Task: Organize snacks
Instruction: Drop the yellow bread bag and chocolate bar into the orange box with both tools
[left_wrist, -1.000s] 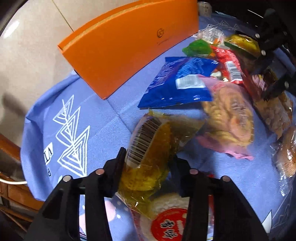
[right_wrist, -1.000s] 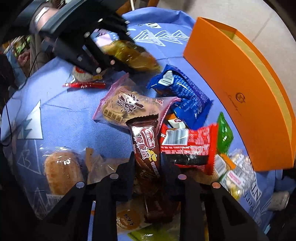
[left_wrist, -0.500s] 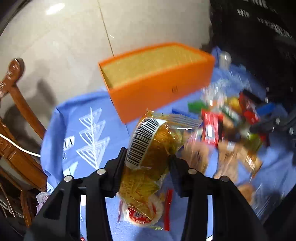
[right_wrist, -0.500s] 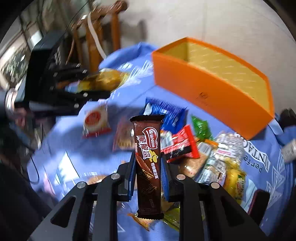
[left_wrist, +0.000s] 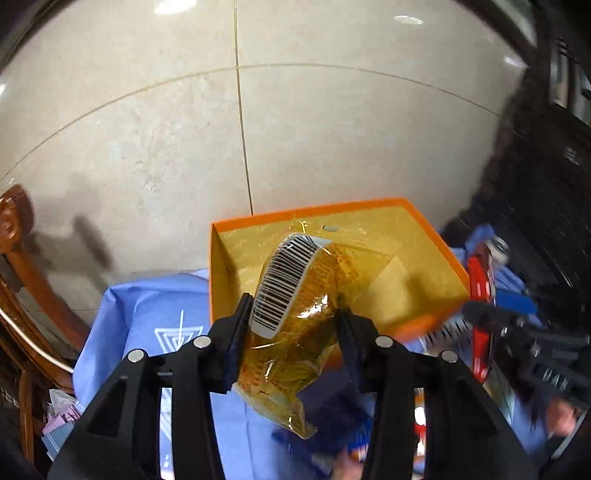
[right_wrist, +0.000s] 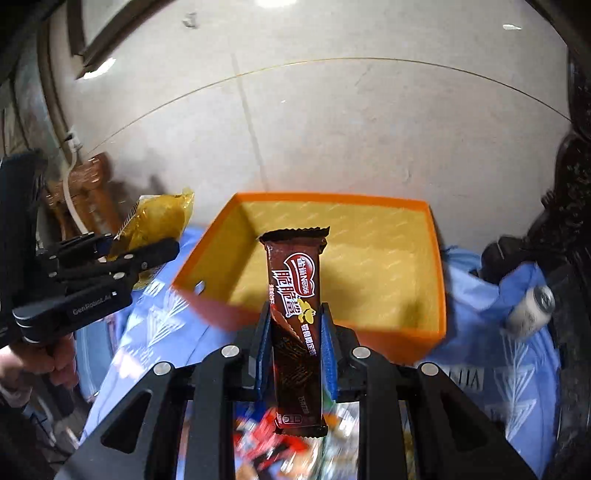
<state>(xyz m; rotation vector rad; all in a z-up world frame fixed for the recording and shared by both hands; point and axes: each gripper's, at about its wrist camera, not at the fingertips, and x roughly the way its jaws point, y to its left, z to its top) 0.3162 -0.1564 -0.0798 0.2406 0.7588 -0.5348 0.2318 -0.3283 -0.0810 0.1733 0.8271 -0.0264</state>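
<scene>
Two snack packets held up in front of the open orange cardboard box (right_wrist: 439, 266).

Amber clear-wrapped snack packet with a white barcode label (left_wrist: 291, 314) pinched in the left claw (left_wrist: 291, 317), raised before the box's near left corner. Brown foil chocolate wafer bar (right_wrist: 295, 317) upright, clamped in the right claw (right_wrist: 295, 332), before the box's near wall. Box resting on the blue-clothed desk (right_wrist: 517, 350), silver drink can (right_wrist: 532, 310) just right of the box.

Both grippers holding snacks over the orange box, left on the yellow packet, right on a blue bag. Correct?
Not quite. The right gripper holds a brown wafer bar, not a blue bag, as the right wrist view shows. The left gripper does hold the yellow packet by the orange box.
</scene>
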